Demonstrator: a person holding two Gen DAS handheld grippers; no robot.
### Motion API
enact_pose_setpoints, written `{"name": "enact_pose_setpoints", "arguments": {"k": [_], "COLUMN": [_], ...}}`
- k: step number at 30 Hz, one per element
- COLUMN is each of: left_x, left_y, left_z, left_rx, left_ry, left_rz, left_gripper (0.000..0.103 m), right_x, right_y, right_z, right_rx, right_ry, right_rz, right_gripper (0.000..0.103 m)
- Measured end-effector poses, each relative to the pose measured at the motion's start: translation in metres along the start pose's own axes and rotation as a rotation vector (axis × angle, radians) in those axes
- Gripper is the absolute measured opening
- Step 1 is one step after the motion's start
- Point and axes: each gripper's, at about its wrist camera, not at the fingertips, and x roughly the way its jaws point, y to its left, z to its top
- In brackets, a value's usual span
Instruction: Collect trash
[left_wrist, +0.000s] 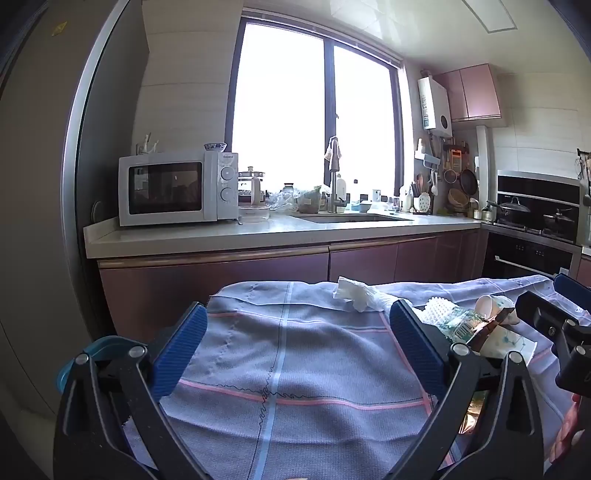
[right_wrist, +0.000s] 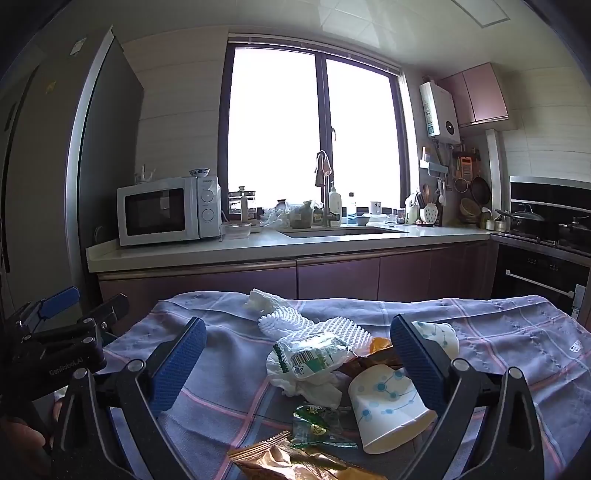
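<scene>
In the left wrist view, the left gripper (left_wrist: 295, 343) stands wide open and holds nothing; only the checked cloth (left_wrist: 295, 369) on the bench lies between its fingers. The trash, a crumpled tissue (left_wrist: 356, 293) and a paper cup (left_wrist: 511, 345), lies to its right. A low close could catch the cloth.

In the right wrist view, the right gripper (right_wrist: 297, 358) is also wide and empty above the trash pile. The plastic wrapper (right_wrist: 314, 356) and paper cup (right_wrist: 388, 402) lie overlapped, so one grasp may drag the neighbours off the bench.
</scene>
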Motion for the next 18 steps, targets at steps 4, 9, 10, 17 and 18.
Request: {"name": "enact_pose_setpoints", "arguments": {"k": [4, 9, 10, 17, 18], "left_x": [0.0, -0.009, -0.011, -0.002, -0.004], "left_y": [0.001, -0.001, -0.001, 0.0, 0.002], "left_z": [0.001, -0.002, -0.003, 0.002, 0.004], "left_rx": [-0.001, 0.002, 0.002, 0.001, 0.001], "left_ry": [-0.004, -0.007, -0.008, -0.01, -0.01], "left_rz": [0.002, 0.003, 0.004, 0.004, 0.003], "left_gripper": [0.097, 0.097, 0.097, 0.097, 0.097], "right_x": [0.0, 0.002, 0.002, 0.003, 0.002], "right_y": [0.001, 0.002, 0.002, 0.002, 0.002], "right_z": [-0.001, -0.003, -0.003, -0.004, -0.004], "right_rx": [0.001, 0.0, 0.001, 0.003, 0.005], "right_ry": [0.0, 0.0, 0.0, 0.001, 0.001], "right_rz": [0.005, 0.007, 0.008, 0.014, 0.016], "right_gripper": [0.096, 0.096, 0.096, 0.096, 0.096]}}
